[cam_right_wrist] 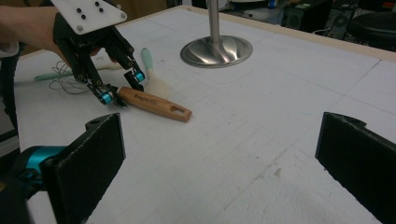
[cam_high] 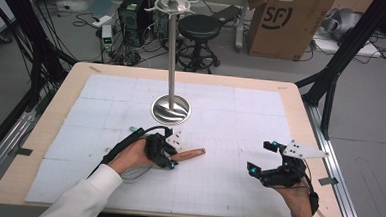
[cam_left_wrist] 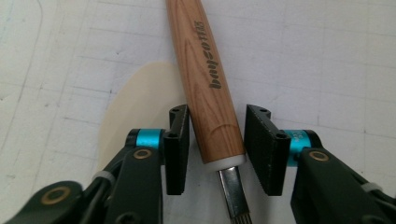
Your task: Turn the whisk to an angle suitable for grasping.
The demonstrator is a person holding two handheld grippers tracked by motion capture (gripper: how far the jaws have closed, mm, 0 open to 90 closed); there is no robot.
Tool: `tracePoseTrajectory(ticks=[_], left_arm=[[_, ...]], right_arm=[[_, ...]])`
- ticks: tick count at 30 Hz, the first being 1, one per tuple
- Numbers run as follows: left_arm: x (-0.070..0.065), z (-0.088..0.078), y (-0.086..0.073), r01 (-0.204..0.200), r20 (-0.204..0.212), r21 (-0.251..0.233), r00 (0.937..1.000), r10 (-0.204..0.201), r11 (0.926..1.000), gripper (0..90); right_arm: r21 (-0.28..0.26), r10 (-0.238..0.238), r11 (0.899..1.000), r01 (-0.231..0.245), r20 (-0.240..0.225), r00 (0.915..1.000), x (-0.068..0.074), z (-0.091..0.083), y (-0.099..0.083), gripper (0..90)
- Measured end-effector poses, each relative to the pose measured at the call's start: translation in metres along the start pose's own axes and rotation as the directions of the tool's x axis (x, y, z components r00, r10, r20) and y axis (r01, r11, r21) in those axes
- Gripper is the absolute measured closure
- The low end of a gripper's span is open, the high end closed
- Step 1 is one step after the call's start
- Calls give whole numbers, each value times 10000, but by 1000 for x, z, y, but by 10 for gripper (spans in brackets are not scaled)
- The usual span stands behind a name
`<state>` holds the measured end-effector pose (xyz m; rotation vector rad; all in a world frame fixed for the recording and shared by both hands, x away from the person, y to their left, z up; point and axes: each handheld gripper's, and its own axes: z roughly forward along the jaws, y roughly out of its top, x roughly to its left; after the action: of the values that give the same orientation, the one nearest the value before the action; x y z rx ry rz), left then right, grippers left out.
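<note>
A whisk with a wooden handle (cam_high: 191,153) lies flat on the white mat, its handle (cam_left_wrist: 205,79) (cam_right_wrist: 154,103) pointing right in the high view. My left gripper (cam_high: 171,152) (cam_left_wrist: 217,149) (cam_right_wrist: 122,86) straddles the handle's metal-collar end. The right pad is at the wood and a thin gap shows at the left pad, so the jaws are open around it. The whisk wires (cam_right_wrist: 65,77) trail under the hand. My right gripper (cam_high: 262,156) (cam_right_wrist: 219,158) rests at the near right of the table, open wide with nothing between its pads.
A cream spatula head (cam_left_wrist: 135,102) (cam_right_wrist: 156,86) with a mint-green handle (cam_right_wrist: 147,58) lies just beyond the whisk. A steel stand with a round base (cam_high: 171,110) (cam_right_wrist: 217,50) and hooks at its top (cam_high: 172,5) rises at the table's middle. White mat (cam_high: 260,117) covers the wooden table.
</note>
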<state>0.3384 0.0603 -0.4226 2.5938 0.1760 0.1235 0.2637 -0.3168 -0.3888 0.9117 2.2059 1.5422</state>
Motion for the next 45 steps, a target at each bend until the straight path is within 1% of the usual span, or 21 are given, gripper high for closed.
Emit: tracePoseTrajectory(ticks=[1, 3, 5, 6, 11, 15, 16, 19, 21, 29, 30, 33, 34, 35, 36, 38, 39, 41, 42, 43, 45], left_arm=[[0, 0, 0, -10, 21, 84, 10000, 10, 10000, 643], [-1, 0, 1, 300, -13, 33, 9995, -300, 9995, 654], [-1, 0, 1, 302, 15, 74, 9995, -302, 9995, 677], [-2, 0, 2, 168, -30, 112, 9999, -167, 9998, 688], [-7, -2, 3, 110, -259, 379, 9996, -100, 9992, 692], [-8, -8, 3, 93, -169, 385, 9998, -87, 9992, 707], [-8, -12, 2, -5, -209, 350, 9998, 12, 9994, 707], [-7, -24, 1, 153, -151, -15, 9998, -153, 9999, 712], [-7, -31, 0, 178, -135, -134, 9997, -180, 9998, 712], [-8, -60, -6, -118, -359, -654, 9993, 95, 9978, 714], [-8, -60, -6, -118, -359, -654, 9993, 95, 9978, 714], [-8, -74, -8, -89, -485, -926, 9988, 44, 9957, 714], [-8, -79, -10, 23, -504, -1112, 9987, -79, 9938, 714], [-7, -91, -13, 18, -572, -1349, 9983, -96, 9909, 714], [-7, -95, -15, 50, -582, -1454, 9982, -136, 9894, 714], [-7, -100, -17, 0, -656, -1504, 9978, -100, 9886, 714], [-6, -110, -21, -29, -818, -1527, 9966, -97, 9883, 714], [-5, -119, -26, -113, -872, -1596, 9962, -27, 9871, 714], [-5, -119, -26, -113, -872, -1596, 9962, -27, 9871, 713], [-5, -127, -33, -75, -799, -1605, 9968, -54, 9870, 714], [-5, -134, -41, -125, -801, -1481, 9968, 6, 9889, 713]], right_arm=[[-2, 22, 10000, -22, -2, 10000, 0, 0, 0, 0], [28, 32, 10000, -32, -12, 10000, 0, 0, 0, 0], [34, 50, 10000, -50, -11, 10000, 0, 0, 0, 0], [26, 45, 10000, -45, -12, 10000, 0, 0, 0, 0], [-9, 11, 10000, -11, 50, 10000, 0, 0, 0, 0], [-10, -15, 10000, 15, 23, 10000, 0, 0, 0, 0], [-10, -15, 10000, 15, 23, 10000, 0, 0, 0, 0], [-27, -20, 10000, 20, 21, 10000, 0, 0, 1, 0], [-30, -20, 10000, 20, 15, 10000, 0, 0, 2, 0], [-53, -68, 10000, 68, -36, 10000, 2, 0, 3, 0], [-62, -57, 10000, 57, -39, 10000, 1, 0, 3, 0], [-54, -60, 10000, 60, -29, 10000, 1, 0, 3, 0], [-51, -75, 10000, 75, -23, 10000, 1, 0, 3, 0], [-49, -75, 10000, 75, -24, 10000, 1, 0, 3, 0], [-56, -74, 10000, 74, -35, 10000, 2, 0, 3, 0], [-56, -72, 10000, 72, -29, 10000, 2, 0, 3, 0], [-55, -73, 10000, 73, -24, 10000, 2, 0, 3, 0], [-55, -69, 10000, 69, -25, 10000, 2, 0, 4, 0], [-51, -102, 9999, 101, -18, 9999, 2, 0, 4, 0], [-45, -84, 10000, 84, -24, 10000, 2, 0, 4, 0], [-61, -158, 9999, 158, -23, 9999, 2, 1, 4, 0]])
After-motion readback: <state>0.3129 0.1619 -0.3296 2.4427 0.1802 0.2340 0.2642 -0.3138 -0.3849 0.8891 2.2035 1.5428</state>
